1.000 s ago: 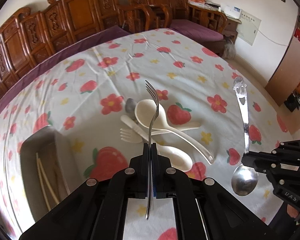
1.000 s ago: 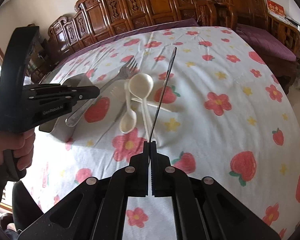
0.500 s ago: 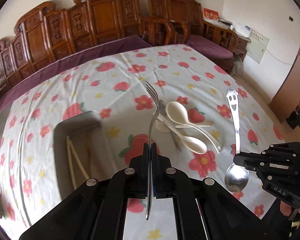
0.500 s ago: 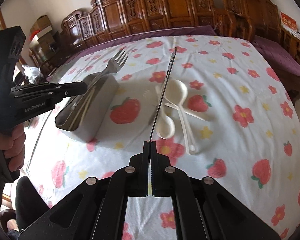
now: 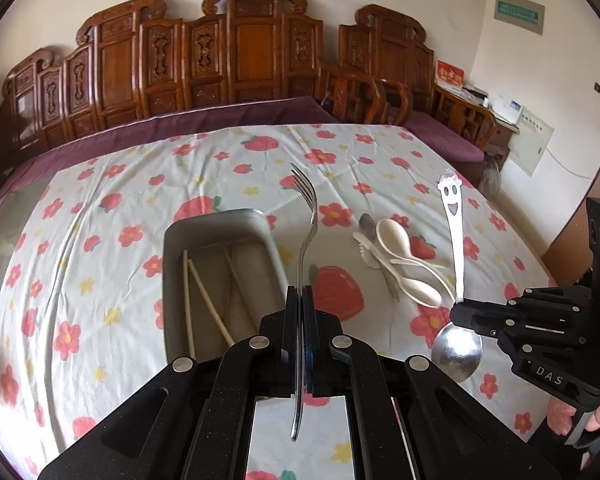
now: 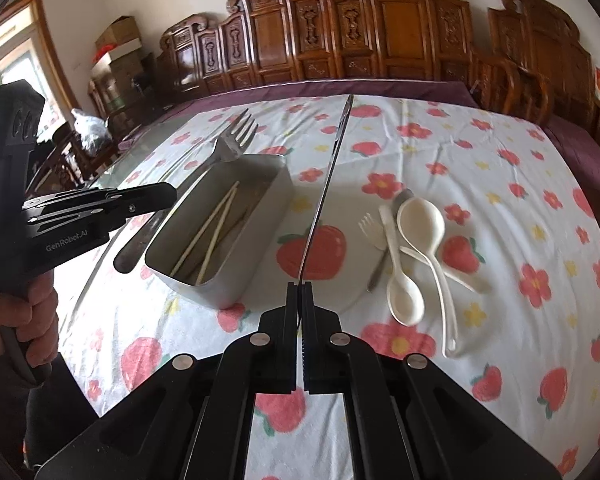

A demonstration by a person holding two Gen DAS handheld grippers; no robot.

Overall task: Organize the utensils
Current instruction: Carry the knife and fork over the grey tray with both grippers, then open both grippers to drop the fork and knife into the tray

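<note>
My left gripper (image 5: pixel 300 300) is shut on a metal fork (image 5: pixel 308 216), held upright above the right edge of a grey metal tray (image 5: pixel 172 240); the left gripper also shows in the right wrist view (image 6: pixel 168 196). My right gripper (image 6: pixel 300 292) is shut on a metal spoon with a smiley-face handle (image 5: pixel 452 224), seen edge-on in the right wrist view (image 6: pixel 328 184); the right gripper also shows in the left wrist view (image 5: pixel 458 312). The tray (image 6: pixel 256 248) holds chopsticks (image 5: pixel 204 296). White plastic spoons (image 6: pixel 420 220) and a white fork (image 6: pixel 370 228) lie on the cloth to the right of the tray.
The table has a strawberry-and-flower cloth (image 5: pixel 120 200). Carved wooden chairs (image 5: pixel 236 48) line its far side. A small metal utensil (image 5: pixel 366 222) lies under the white spoons. A bare glass strip (image 6: pixel 156 140) runs along the table's left edge.
Both grippers have moved left with their utensils. The tray has come from the left edge toward the middle of both views. The fork now hangs over the tray's right edge.
</note>
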